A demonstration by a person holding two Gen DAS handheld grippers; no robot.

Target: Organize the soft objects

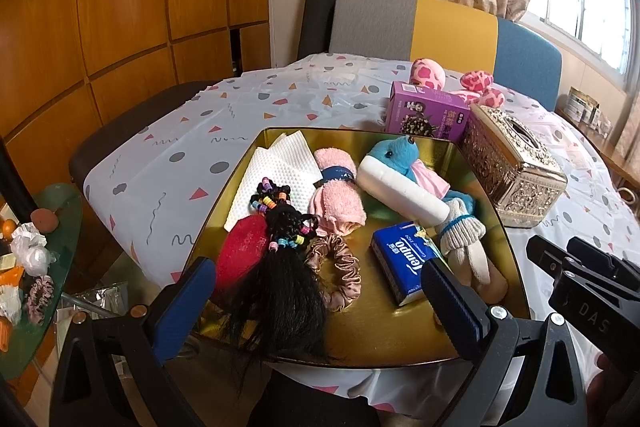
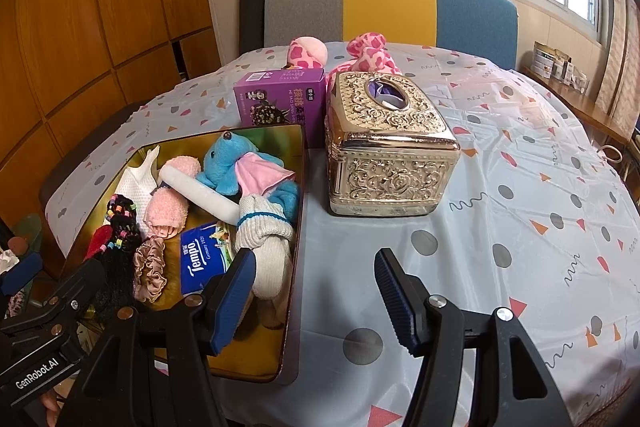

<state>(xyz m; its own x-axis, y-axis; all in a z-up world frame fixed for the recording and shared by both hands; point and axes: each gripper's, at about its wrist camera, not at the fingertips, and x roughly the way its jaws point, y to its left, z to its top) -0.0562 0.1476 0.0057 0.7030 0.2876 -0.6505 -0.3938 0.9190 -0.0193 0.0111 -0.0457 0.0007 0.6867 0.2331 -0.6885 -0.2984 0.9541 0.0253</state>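
Across the patterned tablecloth (image 2: 500,187), the soft objects lie gathered in the gold tray (image 1: 360,343) at frame centre, probably for sorting, while left gripper (image 1: 316,303) and right gripper (image 2: 316,295) hover wide, holding nothing.

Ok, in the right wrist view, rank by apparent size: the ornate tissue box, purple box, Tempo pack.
1. ornate tissue box, clearly largest.
2. purple box, though it sits farther back and is partly hidden.
3. Tempo pack, smallest, partly hidden by the right gripper.
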